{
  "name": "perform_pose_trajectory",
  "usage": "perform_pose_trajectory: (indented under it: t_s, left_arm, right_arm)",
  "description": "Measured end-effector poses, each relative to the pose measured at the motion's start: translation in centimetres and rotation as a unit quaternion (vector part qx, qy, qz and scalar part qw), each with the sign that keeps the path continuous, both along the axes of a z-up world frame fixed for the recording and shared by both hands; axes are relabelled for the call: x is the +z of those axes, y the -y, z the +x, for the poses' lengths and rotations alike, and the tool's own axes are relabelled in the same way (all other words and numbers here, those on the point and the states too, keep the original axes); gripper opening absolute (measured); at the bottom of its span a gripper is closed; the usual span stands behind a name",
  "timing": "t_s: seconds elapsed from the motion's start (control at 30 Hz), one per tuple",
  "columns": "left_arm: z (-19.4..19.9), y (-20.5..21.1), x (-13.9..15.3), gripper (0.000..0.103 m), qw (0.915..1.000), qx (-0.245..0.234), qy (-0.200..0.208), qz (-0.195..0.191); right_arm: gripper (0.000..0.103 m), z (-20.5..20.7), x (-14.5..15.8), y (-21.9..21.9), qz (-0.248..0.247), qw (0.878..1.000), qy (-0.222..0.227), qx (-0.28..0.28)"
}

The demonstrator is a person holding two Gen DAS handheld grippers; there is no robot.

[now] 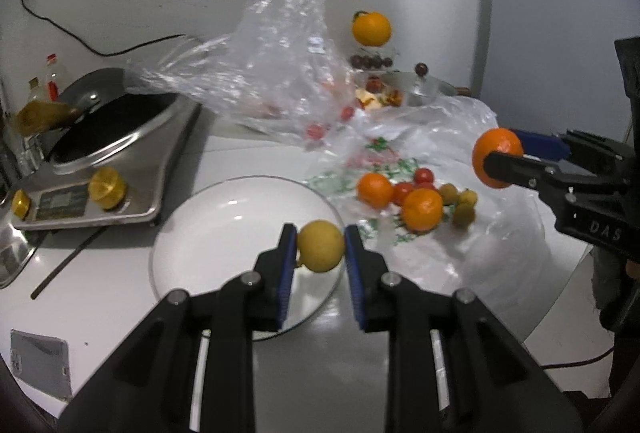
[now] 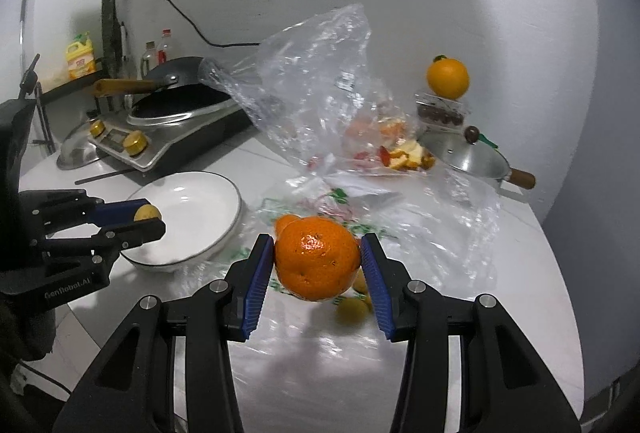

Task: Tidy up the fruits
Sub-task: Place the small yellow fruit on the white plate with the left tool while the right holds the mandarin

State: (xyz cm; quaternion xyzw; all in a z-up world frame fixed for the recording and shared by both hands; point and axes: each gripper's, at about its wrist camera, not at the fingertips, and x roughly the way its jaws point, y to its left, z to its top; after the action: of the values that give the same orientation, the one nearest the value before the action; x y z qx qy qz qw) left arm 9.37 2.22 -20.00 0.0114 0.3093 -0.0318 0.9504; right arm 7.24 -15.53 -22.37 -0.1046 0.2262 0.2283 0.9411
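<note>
Left wrist view is looking over a white plate (image 1: 192, 233) with a stove (image 1: 120, 161) sitting to its left and a crumpled clear bag (image 1: 280, 65) standing behind. Loose tangerines (image 1: 422, 209) and small tomatoes (image 1: 424, 175) are lying on a flat plastic sheet (image 1: 500, 233) to the right. The left gripper (image 1: 320, 247) is pinching a small, round yellow fruit (image 1: 320, 245) above the plate's near rim. The right gripper (image 2: 318, 261) is clamping a dimpled, glossy orange tangerine (image 2: 316, 257) over the sheet, jaws partly apart around it.
</note>
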Motion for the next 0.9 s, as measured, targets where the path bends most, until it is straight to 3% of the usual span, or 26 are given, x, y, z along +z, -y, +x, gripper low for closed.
perform_pose_trajectory:
  t_s: [0.4,0.9]
  left_arm:
    - [-0.5,-5.2,-0.5,0.025,0.9992,0.039,0.009,0.003]
    - [1.3,-9.7,-3.0,0.025,0.9973,0.073,-0.011,-0.002]
  right_arm:
    - [0.048,0.2,0.5,-4.4,-0.019,1.0,0.001,0.02]
    - [0.048,1.9,-0.5,-9.4,-0.038,0.998,-0.013,0.052]
